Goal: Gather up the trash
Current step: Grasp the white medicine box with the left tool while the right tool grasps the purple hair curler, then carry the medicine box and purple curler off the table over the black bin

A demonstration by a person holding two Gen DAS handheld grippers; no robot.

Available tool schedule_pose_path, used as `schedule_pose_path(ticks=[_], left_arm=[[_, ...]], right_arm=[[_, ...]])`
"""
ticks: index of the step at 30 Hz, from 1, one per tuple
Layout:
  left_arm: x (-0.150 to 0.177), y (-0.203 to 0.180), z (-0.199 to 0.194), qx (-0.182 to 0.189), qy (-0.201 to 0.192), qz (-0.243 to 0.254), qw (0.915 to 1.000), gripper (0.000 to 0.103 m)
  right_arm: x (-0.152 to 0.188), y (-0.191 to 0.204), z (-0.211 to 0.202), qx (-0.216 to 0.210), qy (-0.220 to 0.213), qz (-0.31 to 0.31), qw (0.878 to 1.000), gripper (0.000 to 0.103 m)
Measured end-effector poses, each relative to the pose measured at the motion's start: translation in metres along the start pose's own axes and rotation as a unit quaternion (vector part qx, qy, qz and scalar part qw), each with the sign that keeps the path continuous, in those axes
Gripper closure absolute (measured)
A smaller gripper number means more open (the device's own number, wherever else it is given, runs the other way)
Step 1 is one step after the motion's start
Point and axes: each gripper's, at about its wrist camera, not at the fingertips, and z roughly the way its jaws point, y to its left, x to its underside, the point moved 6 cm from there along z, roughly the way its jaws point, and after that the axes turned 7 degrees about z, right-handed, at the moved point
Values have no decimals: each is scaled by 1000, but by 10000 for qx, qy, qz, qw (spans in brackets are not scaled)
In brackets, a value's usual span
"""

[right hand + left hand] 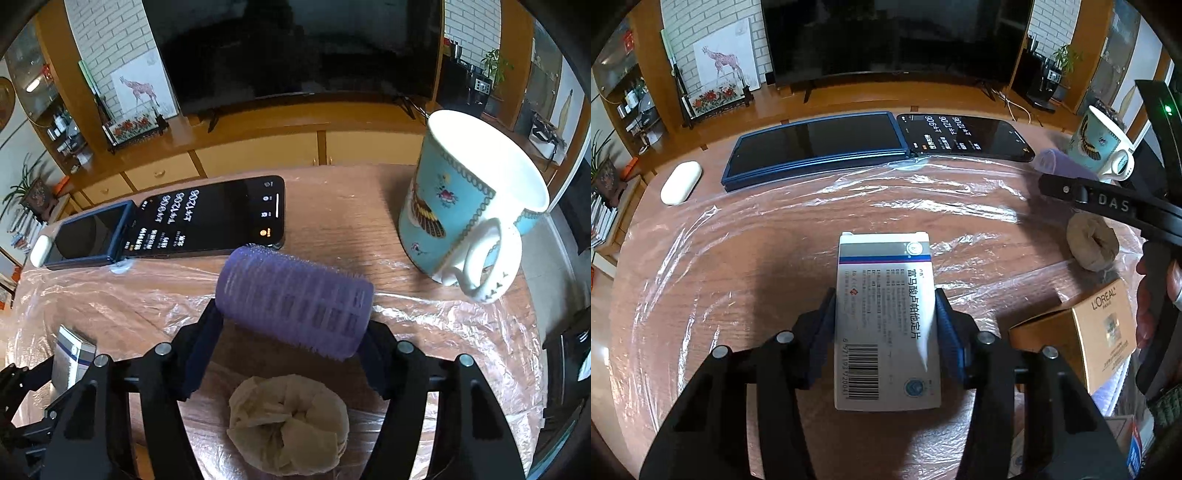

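Observation:
My left gripper is shut on a white medicine box with a barcode and holds it over the clear plastic sheet on the table. The box also shows at the left of the right wrist view. My right gripper is shut on a purple hair roller, gripped end to end; its arm shows in the left wrist view with the roller. A crumpled beige paper ball lies on the table under the right gripper; it also shows in the left wrist view.
A blue tablet, a lit phone and a white case lie at the table's far side. A blue patterned mug stands at the right. A tan L'Oreal box sits at the near right.

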Motion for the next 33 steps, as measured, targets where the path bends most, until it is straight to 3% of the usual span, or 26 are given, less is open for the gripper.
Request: schedule_pose_path(ticks=[20,33], left_arm=[[7,17,-31,275,-446,-211,9984,51],[38,25,-56,384,-549,-35,9977,51]], right_arm=[[10,12,-62,-535,-318,-107,9980,36],[59,13,-109,-487,-396,-38,9980,36]])
